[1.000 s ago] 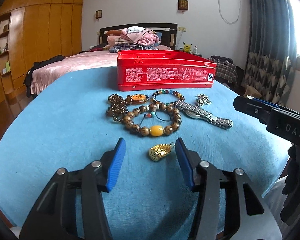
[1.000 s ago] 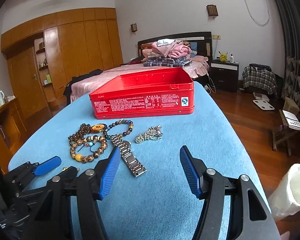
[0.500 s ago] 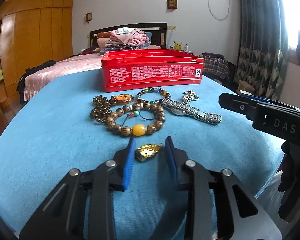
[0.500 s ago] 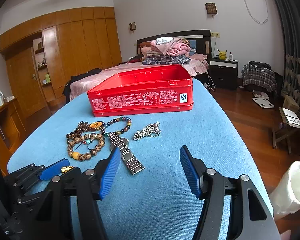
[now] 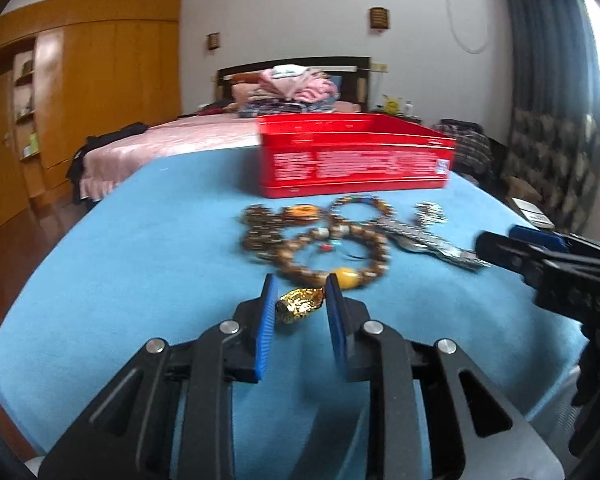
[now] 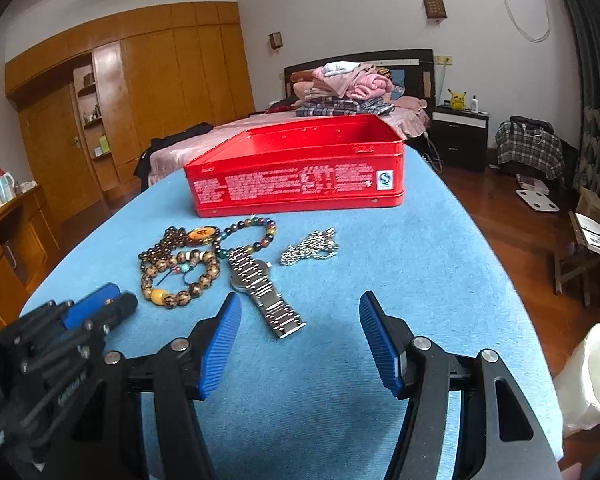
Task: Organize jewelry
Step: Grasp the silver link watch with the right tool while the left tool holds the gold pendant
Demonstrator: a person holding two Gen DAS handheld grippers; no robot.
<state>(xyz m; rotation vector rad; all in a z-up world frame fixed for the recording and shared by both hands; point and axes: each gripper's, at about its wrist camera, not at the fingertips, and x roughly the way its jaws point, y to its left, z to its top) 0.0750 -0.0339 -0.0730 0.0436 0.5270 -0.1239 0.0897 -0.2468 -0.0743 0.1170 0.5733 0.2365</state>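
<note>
My left gripper (image 5: 300,294) is shut on a small gold pendant (image 5: 300,303) and holds it just above the blue table top (image 5: 140,248). Beyond it lie a brown bead bracelet with a yellow bead (image 5: 340,256), a dark bead string with an orange charm (image 5: 276,220), a coloured bead bracelet (image 6: 252,232), a steel watch (image 6: 260,288) and a silver chain (image 6: 310,246). An open red tin (image 6: 296,180) stands at the back. My right gripper (image 6: 300,328) is open and empty, hovering just short of the watch's band end.
The table edge drops off close at the right onto a wooden floor (image 6: 512,248). A bed with piled clothes (image 6: 340,88) stands behind the tin. A white roll (image 6: 592,376) is at the lower right. The left gripper's body (image 6: 64,332) shows in the right wrist view.
My left gripper has closed its jaws on the gold pendant and lifted it, swinging the view; the left view is now blurred by motion. The right gripper has stayed open in place.
</note>
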